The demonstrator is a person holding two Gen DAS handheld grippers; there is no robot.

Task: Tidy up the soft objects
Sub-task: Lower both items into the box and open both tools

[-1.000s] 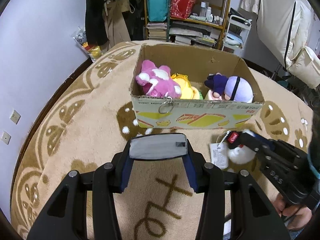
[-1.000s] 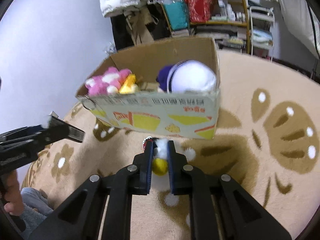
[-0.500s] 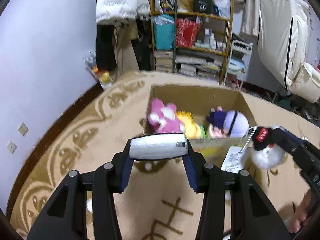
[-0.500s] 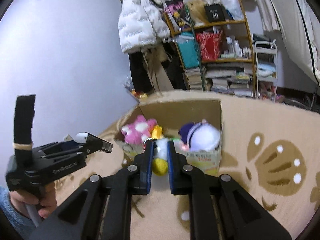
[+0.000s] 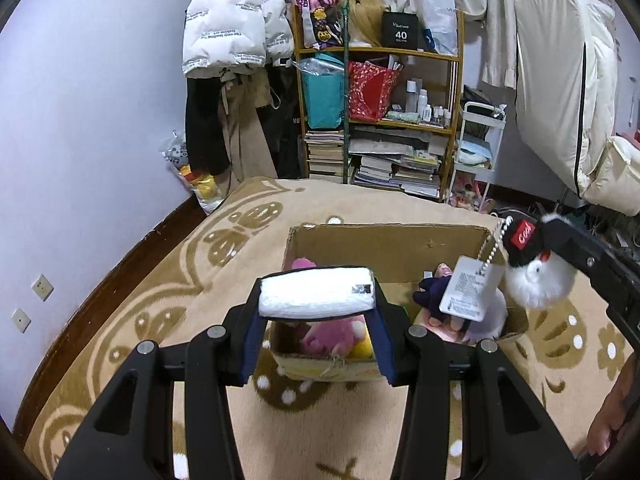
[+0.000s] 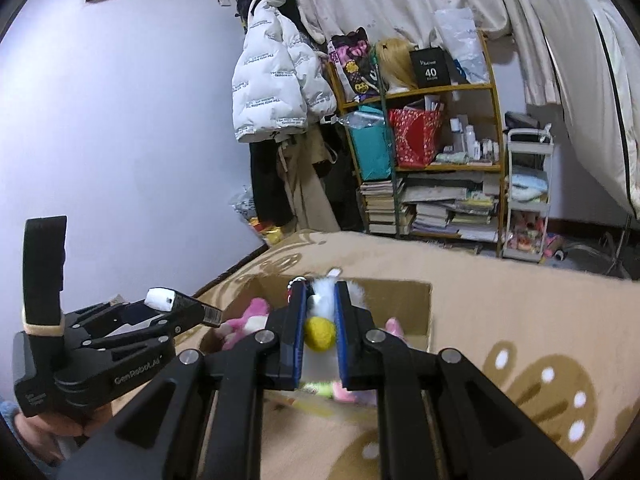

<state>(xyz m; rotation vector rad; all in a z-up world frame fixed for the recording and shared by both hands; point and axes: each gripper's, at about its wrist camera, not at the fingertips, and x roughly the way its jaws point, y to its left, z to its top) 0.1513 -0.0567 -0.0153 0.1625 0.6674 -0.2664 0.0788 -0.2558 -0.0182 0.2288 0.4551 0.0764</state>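
My left gripper (image 5: 316,300) is shut on a white soft roll (image 5: 320,294), held above the near wall of an open cardboard box (image 5: 384,246) on the beige carpet. Inside the box lie a pink plush (image 5: 332,336), something yellow and a purple plush (image 5: 434,294). My right gripper (image 6: 320,306) is shut on a white fluffy plush (image 6: 322,298) with a yellow ball. In the left wrist view this plush (image 5: 538,282) wears a black "Cool" cap, and its paper tag (image 5: 468,290) dangles over the box's right end. The left gripper (image 6: 178,304) also shows in the right wrist view.
A patterned beige carpet (image 5: 224,280) spreads around the box. Behind it stand a crowded bookshelf (image 5: 380,120), a white trolley (image 5: 480,152), hanging jackets (image 5: 232,20) and a bag (image 5: 196,180) by the lilac wall. A hand (image 5: 612,420) shows at the right edge.
Both grippers have risen and tilted up. The right one has lifted the white plush off the carpet in front of the box to above the box's right end. Both grips stay the same.
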